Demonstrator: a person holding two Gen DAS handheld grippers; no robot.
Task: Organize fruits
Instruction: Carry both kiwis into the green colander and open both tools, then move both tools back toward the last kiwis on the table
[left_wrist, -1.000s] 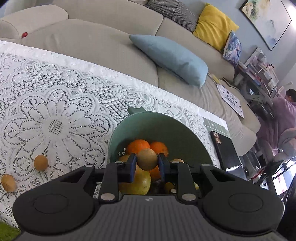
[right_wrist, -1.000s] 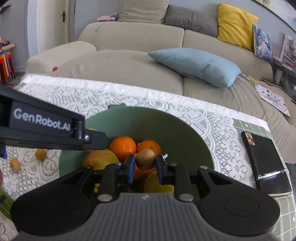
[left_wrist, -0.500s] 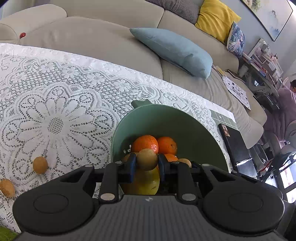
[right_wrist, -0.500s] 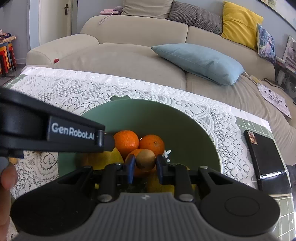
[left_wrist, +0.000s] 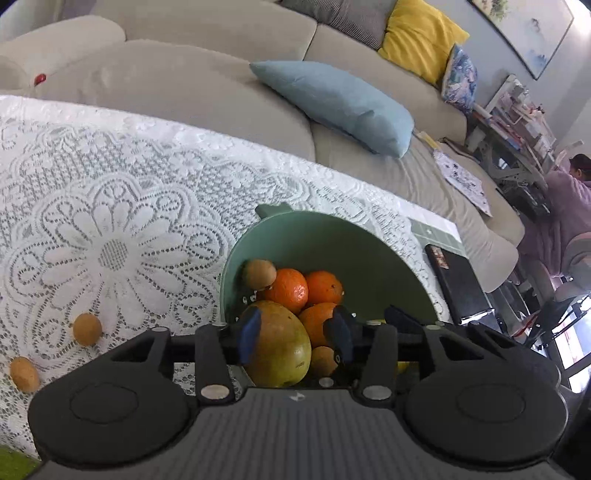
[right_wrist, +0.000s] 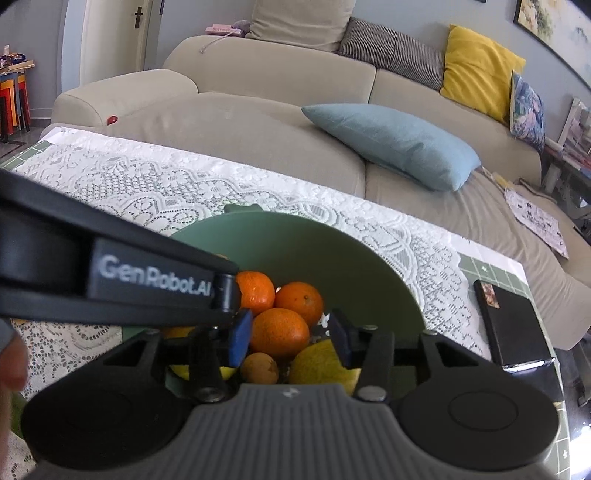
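1. Left wrist view shows the left tongs (left_wrist: 293, 338) spread wide with nothing in them, right above the green bowl (left_wrist: 376, 254).
2. Three oranges (left_wrist: 286, 290) sit in the bowl, and a big yellow-green mango (left_wrist: 280, 349) lies at the near side.
3. One small brown fruit (left_wrist: 259, 273) sits at the left wall of the bowl, touching an orange.
4. Another small brown fruit (left_wrist: 321, 361) lies low in the bowl, just beside the mango.
5. Two more small brown fruits (left_wrist: 87, 328) lie on the lace cloth (left_wrist: 110, 206) of the tabletop, left of the bowl and well apart from it.
6. Right wrist view shows the right tongs (right_wrist: 290, 338) spread wide too, holding nothing, over the same bowl (right_wrist: 332, 243).
7. Under them sits an orange (right_wrist: 280, 332), with a small brown fruit (right_wrist: 259, 367) just below it.
8. A yellow fruit (right_wrist: 321, 363) lies to the right of that one.
9. A black arm with white letters (right_wrist: 110, 275) crosses the left side of this view.
10. A black notebook (right_wrist: 511, 325) lies on the tabletop to the right of the bowl.
11. A blue pillow (right_wrist: 395, 142) rests on the sofa (right_wrist: 258, 122) behind.
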